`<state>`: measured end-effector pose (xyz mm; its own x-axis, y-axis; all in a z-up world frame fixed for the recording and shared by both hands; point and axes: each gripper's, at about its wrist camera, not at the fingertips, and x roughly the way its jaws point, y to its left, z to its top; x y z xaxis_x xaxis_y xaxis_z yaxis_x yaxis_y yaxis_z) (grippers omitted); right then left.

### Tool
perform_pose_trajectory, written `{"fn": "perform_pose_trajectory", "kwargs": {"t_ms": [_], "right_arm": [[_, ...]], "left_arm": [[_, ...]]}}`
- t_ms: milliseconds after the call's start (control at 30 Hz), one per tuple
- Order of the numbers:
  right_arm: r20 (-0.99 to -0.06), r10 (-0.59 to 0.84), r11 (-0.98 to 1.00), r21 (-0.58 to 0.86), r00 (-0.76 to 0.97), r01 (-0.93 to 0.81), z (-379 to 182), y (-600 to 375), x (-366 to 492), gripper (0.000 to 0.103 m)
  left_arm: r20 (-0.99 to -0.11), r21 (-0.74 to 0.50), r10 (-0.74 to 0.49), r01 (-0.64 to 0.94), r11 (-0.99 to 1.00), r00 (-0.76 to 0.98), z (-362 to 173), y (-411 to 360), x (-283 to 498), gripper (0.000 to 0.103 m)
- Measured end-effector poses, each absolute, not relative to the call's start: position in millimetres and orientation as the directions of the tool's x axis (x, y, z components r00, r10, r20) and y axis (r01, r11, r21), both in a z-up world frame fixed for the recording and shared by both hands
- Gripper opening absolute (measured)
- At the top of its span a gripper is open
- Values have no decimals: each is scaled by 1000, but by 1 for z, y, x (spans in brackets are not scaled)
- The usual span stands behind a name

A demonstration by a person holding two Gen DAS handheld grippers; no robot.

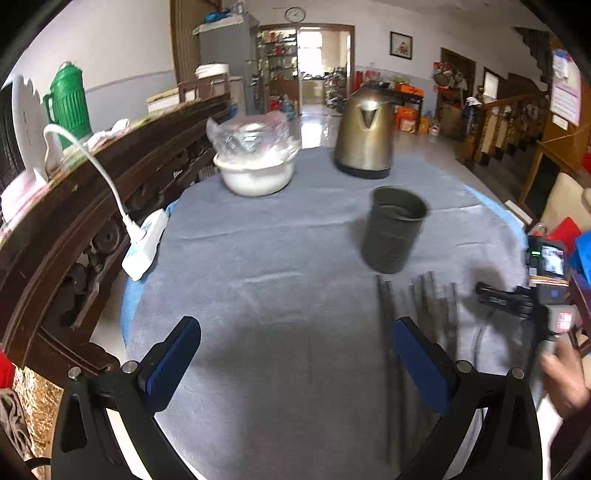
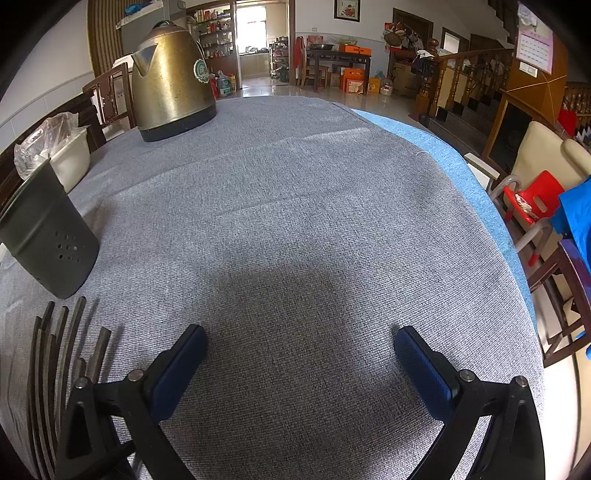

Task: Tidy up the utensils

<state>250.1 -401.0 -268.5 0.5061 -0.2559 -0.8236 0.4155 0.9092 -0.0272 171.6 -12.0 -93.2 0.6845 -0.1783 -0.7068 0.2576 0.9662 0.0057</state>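
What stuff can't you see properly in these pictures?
- Chopsticks: blurred in the left view, so no exact count; in the right view their near ends are behind the tongs.
- Holder: cut by the right view's left edge; inside unseen.
- Bowl: crinkly plastic bag hides its contents.
- Kettle sticker: too small to read.

No text, brand or number can be read in either view. A round green-rimmed sticker (image 2: 200, 71) is seen on the brass-coloured kettle (image 2: 170, 77) in the upper left of the right wrist view, but its print is too small to be made out. A calendar sheet (image 2: 534, 44) is shown at the upper right, its figures illegible. In the left wrist view, a wall clock (image 1: 294, 14) at top centre is blurred, its dial unreadable.
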Motion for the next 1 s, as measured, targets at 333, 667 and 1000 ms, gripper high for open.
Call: {"fn": "perform_pose_trajectory", "kwargs": {"t_ms": [333, 667, 1000], "right_arm": [[-883, -101, 942, 63, 458, 330, -216, -379, 208, 103], [-565, -97, 984, 69, 820, 164, -76, -299, 15, 103], [-587, -56, 989, 79, 807, 126, -60, -264, -16, 103]], "left_arm": [[-612, -8, -166, 203, 979, 773, -48, 5, 91, 103], [-541, 45, -117, 168, 985, 833, -27, 10, 31, 103], [-450, 91, -47, 98, 991, 892, -4, 26, -7, 103]]}}
